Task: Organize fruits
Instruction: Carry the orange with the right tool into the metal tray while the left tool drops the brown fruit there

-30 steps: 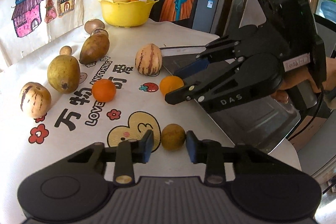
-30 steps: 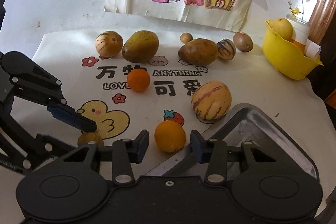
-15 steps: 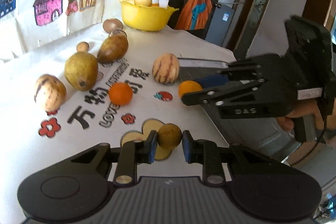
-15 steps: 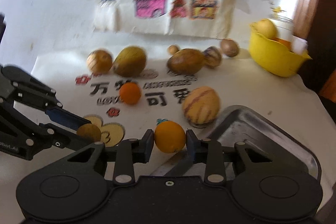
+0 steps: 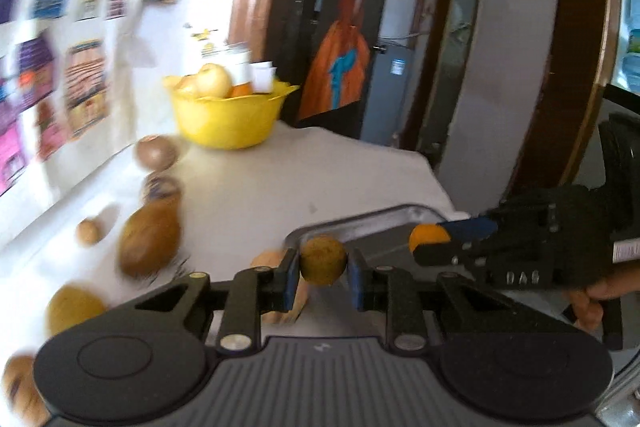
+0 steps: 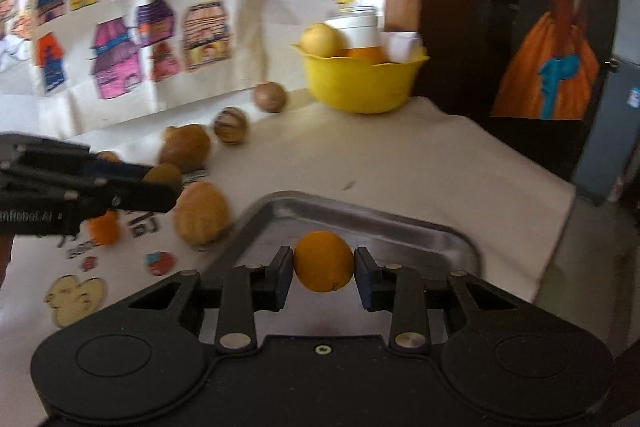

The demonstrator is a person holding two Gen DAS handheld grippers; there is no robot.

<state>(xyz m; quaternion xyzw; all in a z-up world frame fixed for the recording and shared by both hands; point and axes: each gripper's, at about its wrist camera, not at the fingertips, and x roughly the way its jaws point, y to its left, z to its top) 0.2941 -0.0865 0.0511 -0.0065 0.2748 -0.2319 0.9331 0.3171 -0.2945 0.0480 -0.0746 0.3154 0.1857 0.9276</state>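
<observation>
My left gripper (image 5: 323, 267) is shut on a small brown-green round fruit (image 5: 323, 259) and holds it lifted near the rim of the metal tray (image 5: 360, 223). My right gripper (image 6: 324, 267) is shut on an orange (image 6: 324, 261) and holds it above the metal tray (image 6: 400, 223). The right gripper with its orange (image 5: 430, 237) shows at the right of the left wrist view. The left gripper with its fruit (image 6: 164, 177) shows at the left of the right wrist view.
A yellow bowl (image 6: 360, 83) with fruit stands at the back of the table. A striped melon (image 6: 204, 213), another orange (image 6: 104, 229), brown pears (image 6: 186, 147) and small round fruits (image 6: 271, 97) lie on the printed cloth left of the tray.
Both grippers closed on their fruits, lifted them off the cloth and swung right toward the tray. The views now look higher and further toward the doorway.
</observation>
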